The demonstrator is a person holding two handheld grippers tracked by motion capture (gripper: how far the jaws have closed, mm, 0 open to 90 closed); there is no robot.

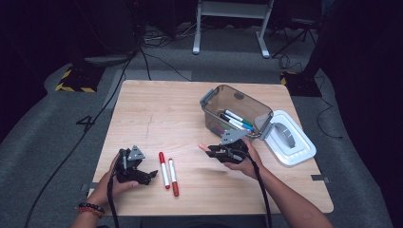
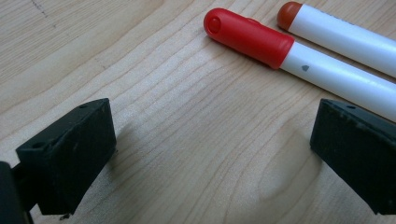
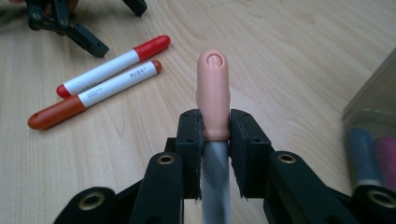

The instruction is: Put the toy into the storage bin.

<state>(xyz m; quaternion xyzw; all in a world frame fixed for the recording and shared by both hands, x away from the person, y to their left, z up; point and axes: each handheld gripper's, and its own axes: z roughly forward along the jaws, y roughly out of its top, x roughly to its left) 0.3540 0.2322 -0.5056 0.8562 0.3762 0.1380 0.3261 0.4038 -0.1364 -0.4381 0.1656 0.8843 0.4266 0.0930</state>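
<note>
We have the right gripper (image 3: 215, 133) clamped on a pink-capped marker (image 3: 213, 93), long axis running out along the jaws. The bin (image 1: 236, 110) sits just beyond it. Left gripper (image 2: 210, 154) gapes empty; the red marker (image 2: 261, 44) lies just ahead of it.

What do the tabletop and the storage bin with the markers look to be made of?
Pale wooden tabletop: wood or wood-look laminate, matte; grain lines and a knot show. Smoky see-through rectangular bin: likely hard plastic, glossy; markers show through its tinted walls.
</note>
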